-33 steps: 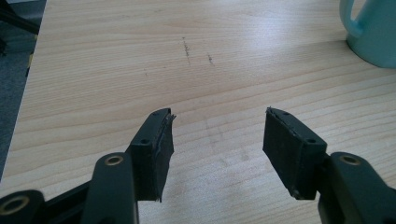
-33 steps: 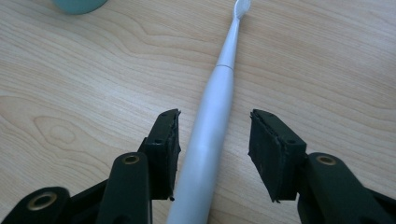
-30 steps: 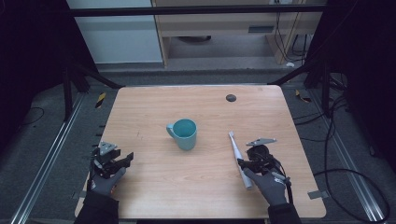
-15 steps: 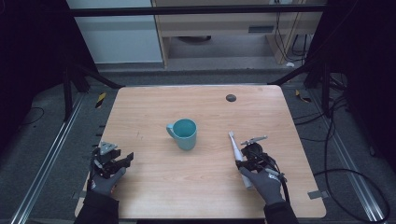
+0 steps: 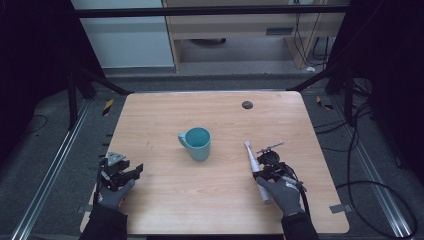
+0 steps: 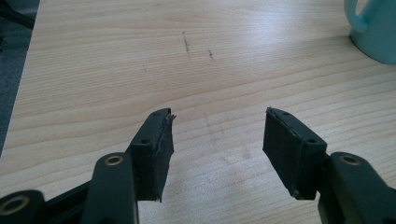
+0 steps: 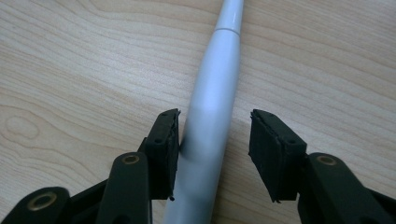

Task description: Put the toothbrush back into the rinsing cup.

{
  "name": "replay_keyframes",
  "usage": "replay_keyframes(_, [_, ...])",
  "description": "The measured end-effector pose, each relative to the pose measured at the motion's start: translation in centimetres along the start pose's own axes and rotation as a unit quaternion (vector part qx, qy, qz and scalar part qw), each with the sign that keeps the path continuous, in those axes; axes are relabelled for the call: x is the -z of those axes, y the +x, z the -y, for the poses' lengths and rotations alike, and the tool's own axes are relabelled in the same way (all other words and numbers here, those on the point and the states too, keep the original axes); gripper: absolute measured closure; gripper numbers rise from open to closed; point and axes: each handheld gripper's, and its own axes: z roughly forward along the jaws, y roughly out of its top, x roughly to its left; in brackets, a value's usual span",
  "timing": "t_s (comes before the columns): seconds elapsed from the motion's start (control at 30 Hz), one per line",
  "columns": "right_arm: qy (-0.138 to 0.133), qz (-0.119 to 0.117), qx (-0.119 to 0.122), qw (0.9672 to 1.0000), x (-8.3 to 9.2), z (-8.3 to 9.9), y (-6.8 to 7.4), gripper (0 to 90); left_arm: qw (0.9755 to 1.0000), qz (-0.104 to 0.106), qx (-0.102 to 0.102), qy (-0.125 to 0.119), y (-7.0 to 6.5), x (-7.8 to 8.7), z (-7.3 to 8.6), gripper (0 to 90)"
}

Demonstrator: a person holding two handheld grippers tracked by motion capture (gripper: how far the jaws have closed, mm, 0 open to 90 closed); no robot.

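Left gripper (image 5: 131, 172) sits at the near-left corner of the wooden table (image 5: 165, 115), low over bare wood. In the left gripper view (image 6: 217, 130) its jaws stand apart with nothing between them, so released and idle. It is well apart from the work.

Centre of the table: a teal mug (image 5: 196, 143), upright, handle toward the left, mouth open and looking empty. Its lower edge shows top right in the left gripper view (image 6: 373, 28).

Right of the mug, apart from it: a white electric toothbrush (image 5: 253, 162) lying flat, brush head at the far end, thick handle at the near end under the right hand. Long axis runs roughly near-to-far, tipped a little leftward at the head.

Right gripper (image 5: 261, 172) is the nearer one by far, right over the handle. In the right gripper view (image 7: 215, 133) the toothbrush (image 7: 212, 98) runs straight up between the jaws, axis in line with the gripper. The jaws have just been closing a little with the handle between them. The left pad (image 7: 168, 140) is at or just touching the handle; the right pad (image 7: 268, 149) has a clear gap of wood showing. Not clenched, no grasp yet.

Judgement: handle sits off-centre toward the left pad, so a close should push it sideways slightly before it seats. The mug lies left and farther away from the gripper.
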Motion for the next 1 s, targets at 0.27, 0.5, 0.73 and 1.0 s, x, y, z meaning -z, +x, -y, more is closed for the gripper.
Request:
replay_keyframes(0.27, [0.033, -0.003, 0.003, 0.9994, -0.7, -0.3, 0.2, 57.5, 1.0000, 0.000, 0.000, 0.002, 0.0, -0.1, 0.0, 41.8])
replay_keyframes(0.5, [0.052, -0.002, 0.004, 0.9986, -1.1, -0.4, 0.3, 60.8, 1.0000, 0.000, 0.000, 0.002, 0.0, -0.1, 0.0, 41.8])
replay_keyframes(0.73, [0.059, 0.007, 0.007, 0.9982, -1.1, -0.6, 0.4, 65.6, 1.0000, 0.000, 0.000, 0.003, 0.0, -0.1, 0.0, 41.8])
replay_keyframes(1.0, [0.061, 0.003, 0.002, 0.9981, -1.0, -0.7, 0.4, 66.3, 1.0000, 0.000, 0.001, 0.003, 0.1, -0.1, 0.0, 41.8])
